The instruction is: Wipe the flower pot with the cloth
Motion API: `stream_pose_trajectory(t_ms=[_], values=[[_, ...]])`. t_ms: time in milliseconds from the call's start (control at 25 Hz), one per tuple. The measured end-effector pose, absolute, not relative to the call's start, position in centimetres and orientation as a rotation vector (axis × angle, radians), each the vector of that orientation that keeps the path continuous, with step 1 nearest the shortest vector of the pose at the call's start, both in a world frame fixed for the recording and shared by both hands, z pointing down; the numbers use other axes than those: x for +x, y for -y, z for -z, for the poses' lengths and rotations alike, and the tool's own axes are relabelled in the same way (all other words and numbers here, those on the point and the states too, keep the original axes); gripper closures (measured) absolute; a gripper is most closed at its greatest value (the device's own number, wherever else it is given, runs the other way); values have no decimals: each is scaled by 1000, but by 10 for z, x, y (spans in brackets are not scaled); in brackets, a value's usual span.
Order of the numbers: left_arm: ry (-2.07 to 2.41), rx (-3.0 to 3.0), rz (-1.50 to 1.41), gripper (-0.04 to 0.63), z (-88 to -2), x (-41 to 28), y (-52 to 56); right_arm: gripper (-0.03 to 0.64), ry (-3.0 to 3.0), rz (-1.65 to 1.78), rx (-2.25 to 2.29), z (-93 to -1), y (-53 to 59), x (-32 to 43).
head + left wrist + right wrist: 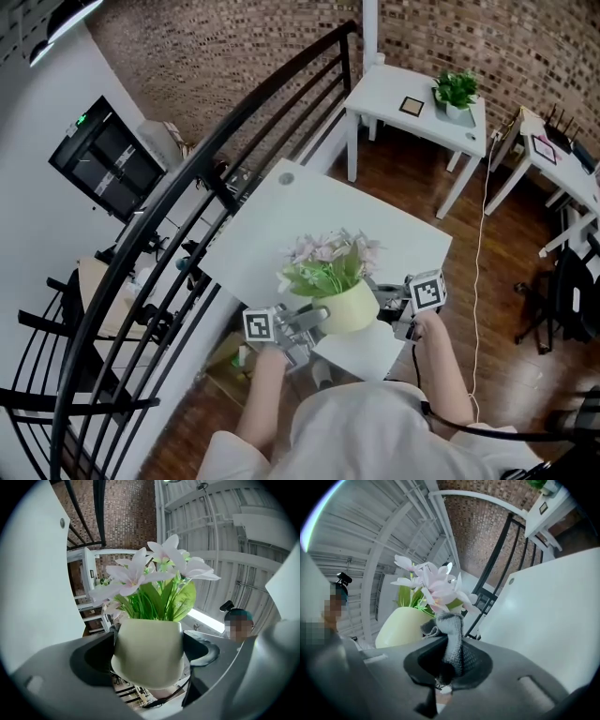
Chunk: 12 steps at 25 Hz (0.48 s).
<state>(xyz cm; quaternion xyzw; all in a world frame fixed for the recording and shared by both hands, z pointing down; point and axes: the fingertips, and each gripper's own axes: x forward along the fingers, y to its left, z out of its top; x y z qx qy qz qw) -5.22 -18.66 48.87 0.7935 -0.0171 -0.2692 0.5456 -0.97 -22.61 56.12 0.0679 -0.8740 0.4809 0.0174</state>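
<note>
Grips the pale flower pot (147, 651) in the fingers of the left gripper (307, 322), pinches the grey cloth (452, 637) tight in the right gripper (392, 305); could lose the tilted pot under hard wiping.

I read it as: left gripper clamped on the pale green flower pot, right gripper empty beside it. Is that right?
Not quite. The right gripper is not empty: its jaws are shut on a grey cloth, as the right gripper view shows. The rest holds: the left gripper is clamped on the pale green flower pot, with the right gripper beside it.
</note>
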Motion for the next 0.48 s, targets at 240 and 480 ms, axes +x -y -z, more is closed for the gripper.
stream_pose_trajectory(t_ms=[240, 480], values=[[35, 1836, 729, 107, -479, -51, 190, 607, 2713, -1496, 236, -558, 225, -15], [11, 1808, 799, 110, -476, -46, 192, 607, 2701, -1456, 244, -565, 221, -24]])
